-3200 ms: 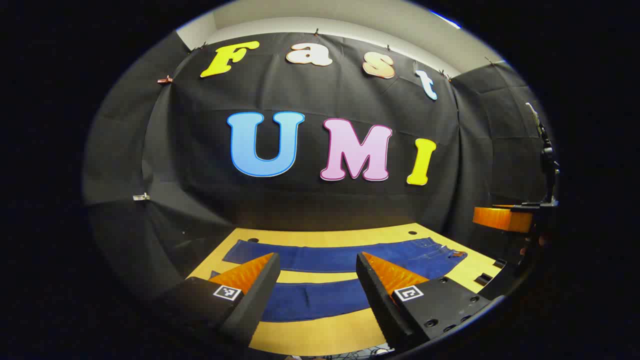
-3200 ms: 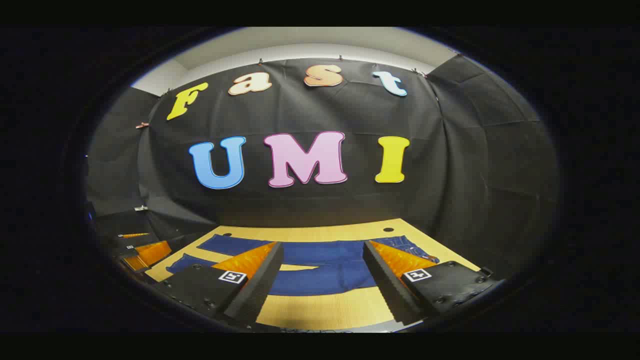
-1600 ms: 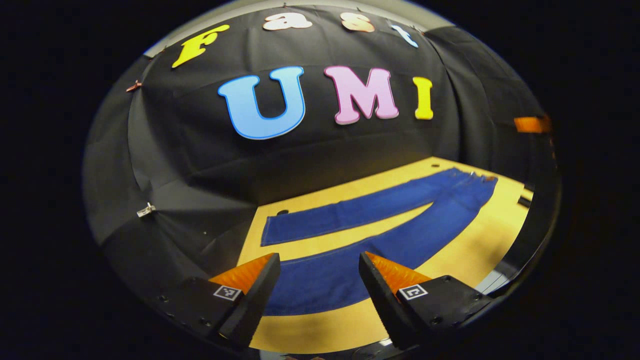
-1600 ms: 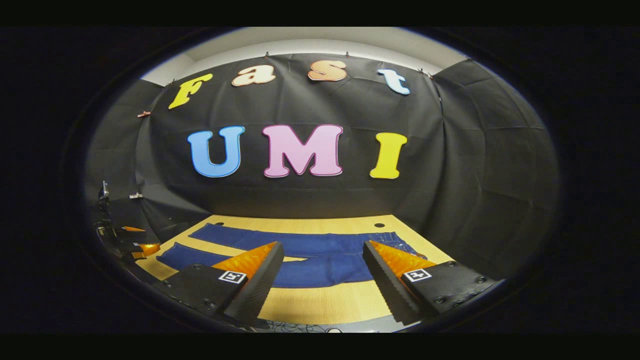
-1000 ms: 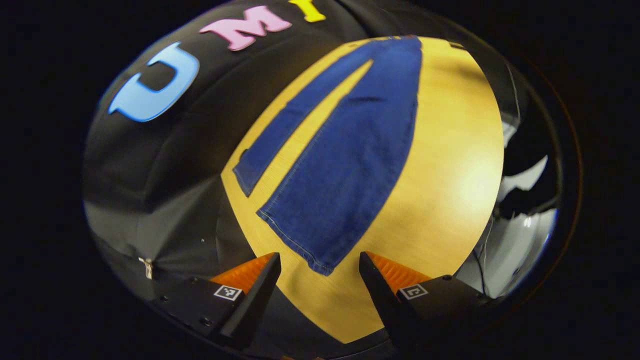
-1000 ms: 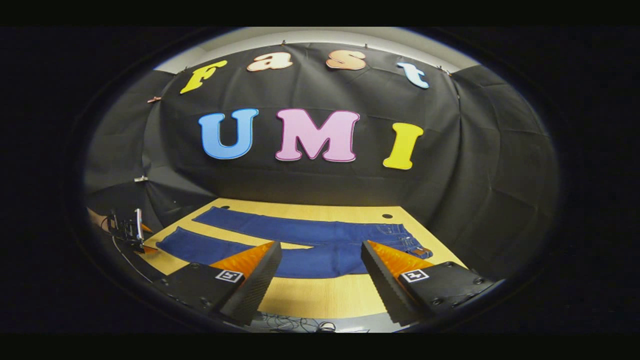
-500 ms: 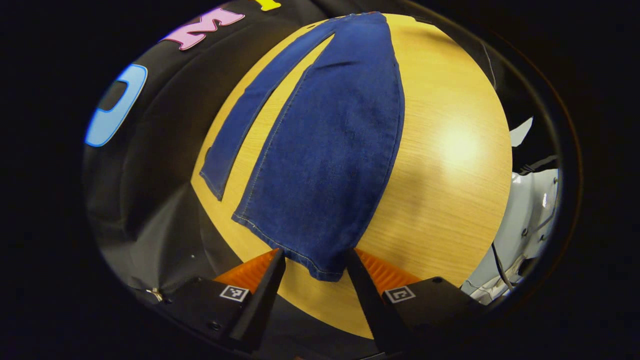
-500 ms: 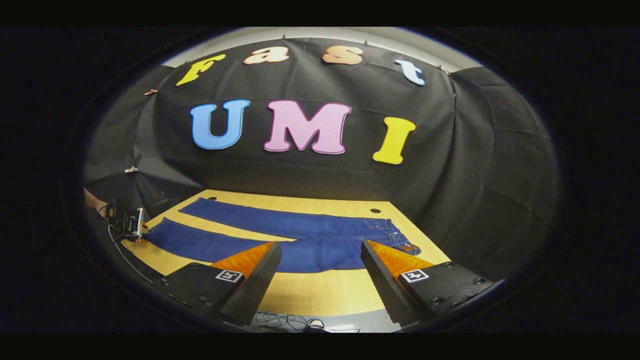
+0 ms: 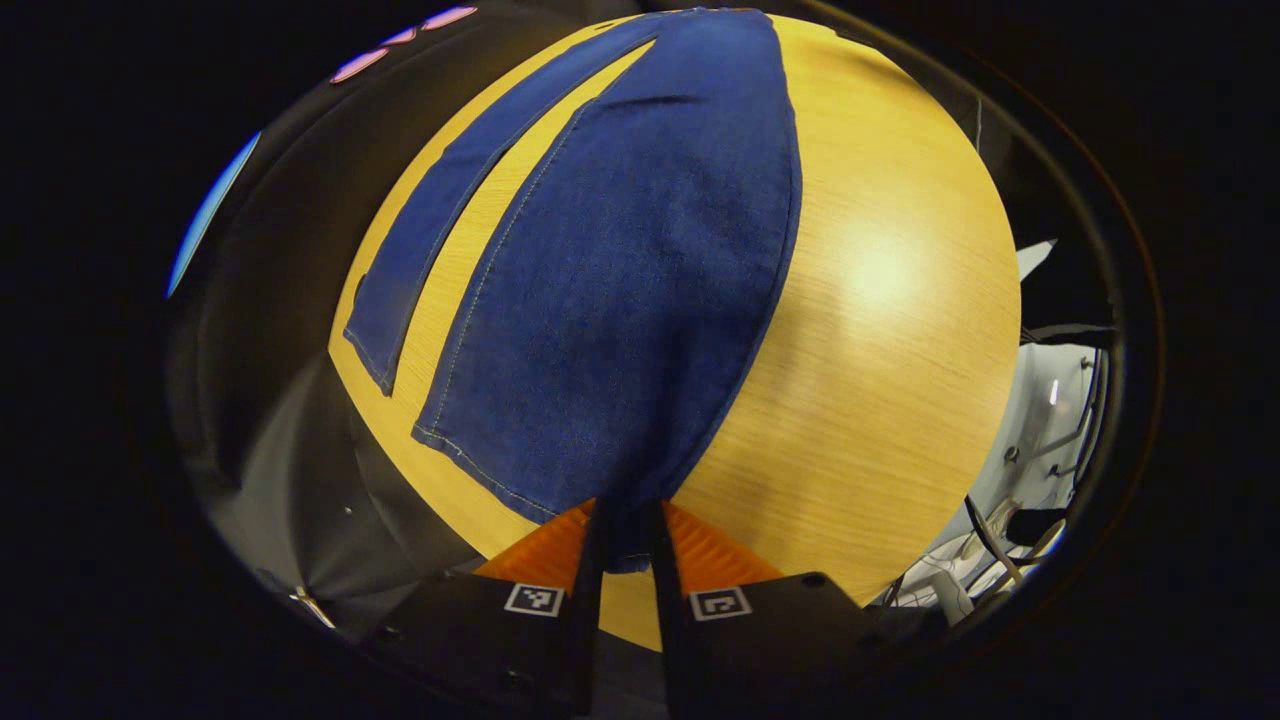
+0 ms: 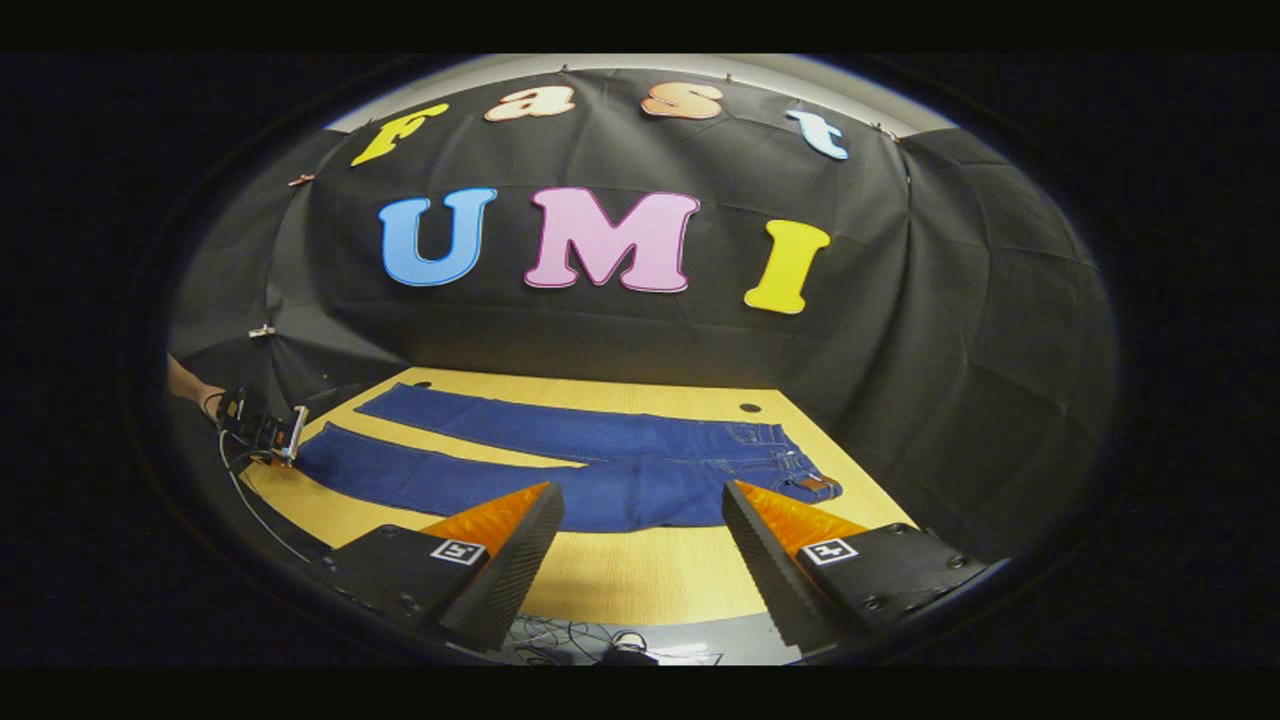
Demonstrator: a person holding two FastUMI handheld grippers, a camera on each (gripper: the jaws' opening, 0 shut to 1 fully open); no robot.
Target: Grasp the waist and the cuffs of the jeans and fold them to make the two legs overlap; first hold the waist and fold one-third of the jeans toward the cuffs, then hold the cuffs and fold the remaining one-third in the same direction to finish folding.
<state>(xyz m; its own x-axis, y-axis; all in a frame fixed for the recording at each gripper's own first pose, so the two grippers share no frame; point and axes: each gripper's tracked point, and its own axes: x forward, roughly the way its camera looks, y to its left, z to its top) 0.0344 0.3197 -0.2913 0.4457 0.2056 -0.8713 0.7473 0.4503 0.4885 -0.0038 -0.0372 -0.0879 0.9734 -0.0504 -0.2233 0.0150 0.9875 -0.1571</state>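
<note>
Left gripper view: corner of the near cuff [image 9: 628,545] sits pinched between the fingers of the left gripper [image 9: 627,540]; the hem edge inside the pinch is hidden. Jeans [image 9: 640,260] run up to the top edge and are cut off there; waist not visible. Cables [image 9: 1010,540] past the table [image 9: 880,330] edge are a dim tangle, partly cropped.

Right gripper view: left gripper [image 10: 262,432] at far left is too small to read how its jaws stand. The hand [image 10: 190,385] holding it is cut by the edge. Waist [image 10: 800,470] details are too small to make out. Table's near edge is hidden behind the right gripper [image 10: 640,545] fingers.
</note>
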